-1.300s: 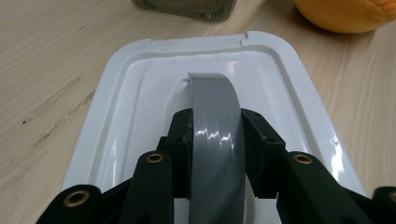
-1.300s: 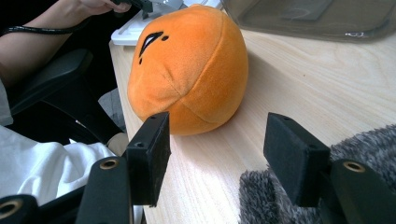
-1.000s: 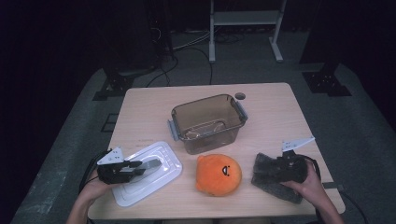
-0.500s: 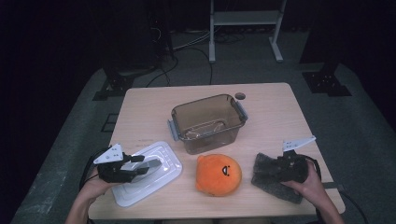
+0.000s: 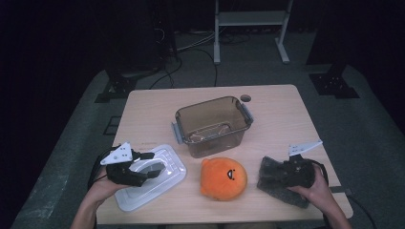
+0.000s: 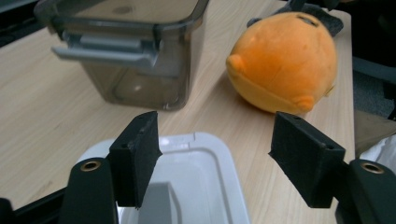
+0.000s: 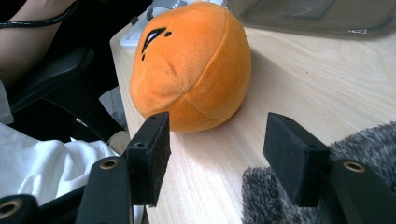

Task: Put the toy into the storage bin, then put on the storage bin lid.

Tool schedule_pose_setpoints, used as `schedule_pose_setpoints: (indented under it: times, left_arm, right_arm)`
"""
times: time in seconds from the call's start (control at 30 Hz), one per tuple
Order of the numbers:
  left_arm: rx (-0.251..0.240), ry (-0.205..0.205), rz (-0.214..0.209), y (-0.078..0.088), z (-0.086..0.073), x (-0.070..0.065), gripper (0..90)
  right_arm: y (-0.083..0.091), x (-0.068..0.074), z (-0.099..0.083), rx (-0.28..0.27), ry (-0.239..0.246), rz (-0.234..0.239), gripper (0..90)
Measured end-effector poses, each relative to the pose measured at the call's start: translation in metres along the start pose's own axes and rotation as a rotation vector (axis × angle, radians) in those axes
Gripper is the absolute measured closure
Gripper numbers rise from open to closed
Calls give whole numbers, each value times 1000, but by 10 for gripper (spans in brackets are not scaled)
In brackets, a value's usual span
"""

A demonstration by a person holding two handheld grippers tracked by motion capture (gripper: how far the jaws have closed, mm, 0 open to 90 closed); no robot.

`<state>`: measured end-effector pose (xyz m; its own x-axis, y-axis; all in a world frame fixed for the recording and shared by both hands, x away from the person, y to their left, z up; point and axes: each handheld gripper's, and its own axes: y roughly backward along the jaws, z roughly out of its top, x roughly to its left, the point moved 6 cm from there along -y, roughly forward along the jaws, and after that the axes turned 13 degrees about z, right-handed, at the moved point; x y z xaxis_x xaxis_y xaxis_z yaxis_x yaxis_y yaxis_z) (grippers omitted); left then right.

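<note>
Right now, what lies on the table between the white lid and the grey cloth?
The orange plush sits between the lid and the cloth, apart from both, as the high view shows.

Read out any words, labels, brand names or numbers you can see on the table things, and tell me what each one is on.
There is no readable text.
Orange plush toy: a stitched black face, no letters.
Clear container: a small mark near its rim in the right gripper view, too small to read.
White lid: plain.
Grey furry cloth: plain.
</note>
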<state>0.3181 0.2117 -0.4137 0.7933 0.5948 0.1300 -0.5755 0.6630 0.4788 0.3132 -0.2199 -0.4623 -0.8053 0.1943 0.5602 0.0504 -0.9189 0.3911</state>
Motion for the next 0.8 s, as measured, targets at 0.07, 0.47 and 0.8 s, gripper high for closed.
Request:
schedule_pose_setpoints:
  times: [0.07,0.47,0.8]
  left_arm:
    - [-9,-9,-10,0,6,-4,301]
    - [-49,-70,-77,-12,37,-32,242]
    - [-77,-114,-121,-25,57,-51,227]
  right_arm:
    - [0,1,0,1,2,-2,399]
    - [2,1,0,-4,3,-3,399]
    - [5,1,-1,-11,4,-6,398]
